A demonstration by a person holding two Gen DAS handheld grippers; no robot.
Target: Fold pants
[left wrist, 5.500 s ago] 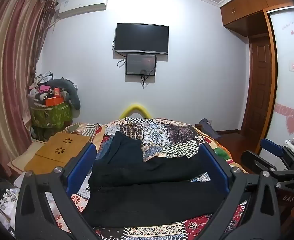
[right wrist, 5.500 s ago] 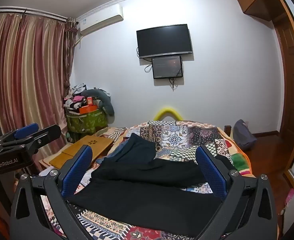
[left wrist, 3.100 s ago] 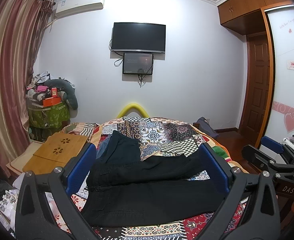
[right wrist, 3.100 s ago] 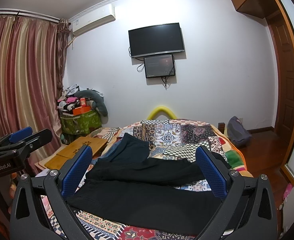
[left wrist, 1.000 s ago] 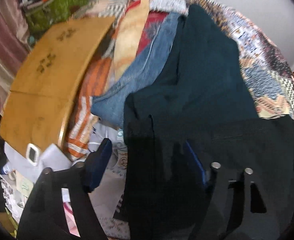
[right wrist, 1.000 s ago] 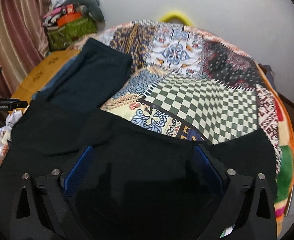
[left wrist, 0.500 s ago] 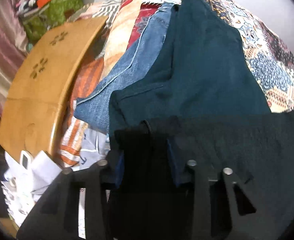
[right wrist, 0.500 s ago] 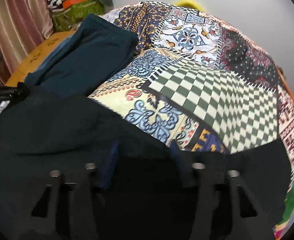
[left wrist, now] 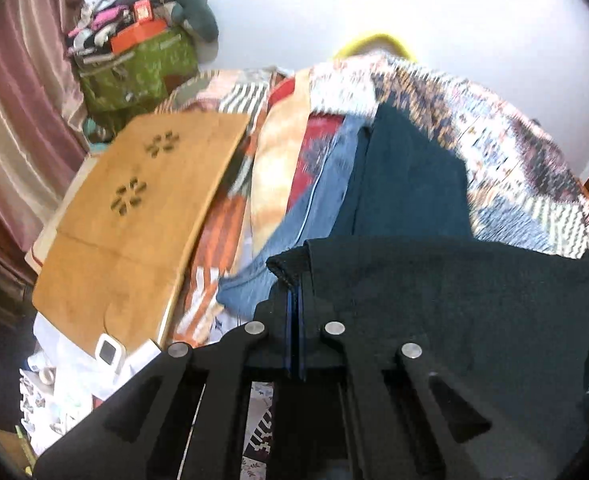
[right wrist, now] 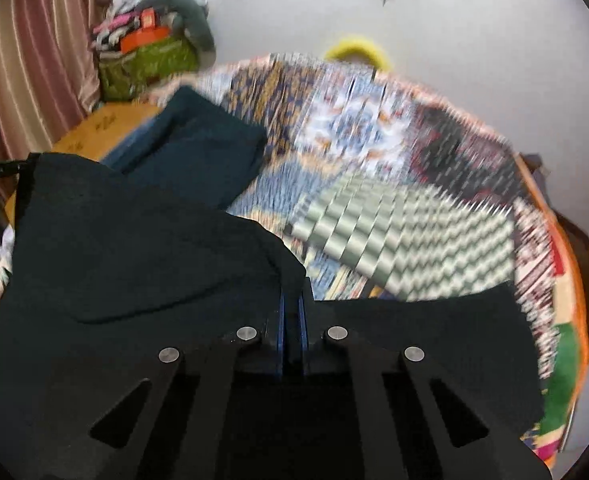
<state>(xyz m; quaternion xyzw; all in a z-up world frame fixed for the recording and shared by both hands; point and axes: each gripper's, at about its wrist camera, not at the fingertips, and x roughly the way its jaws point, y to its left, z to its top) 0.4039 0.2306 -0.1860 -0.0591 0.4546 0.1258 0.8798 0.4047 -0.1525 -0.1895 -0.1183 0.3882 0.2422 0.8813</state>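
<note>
pants [left wrist: 454, 300], black, soft and limp, are pinched along their far edge at the lower centre of both views by the left gripper [left wrist: 294, 308] and right gripper [right wrist: 293, 312], both clenched on cloth. sagging between grips is likely. teal trousers [left wrist: 406, 184] lie just beyond on the quilt [right wrist: 394, 184], in the fold's way.

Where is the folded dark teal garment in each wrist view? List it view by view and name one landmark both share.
Left wrist view: the folded dark teal garment lies centre-right, just beyond the black pants, on blue jeans.
Right wrist view: the garment lies upper left, beyond the black pants.
Shared landmark: the yellow arch at the bed's far end.
</note>
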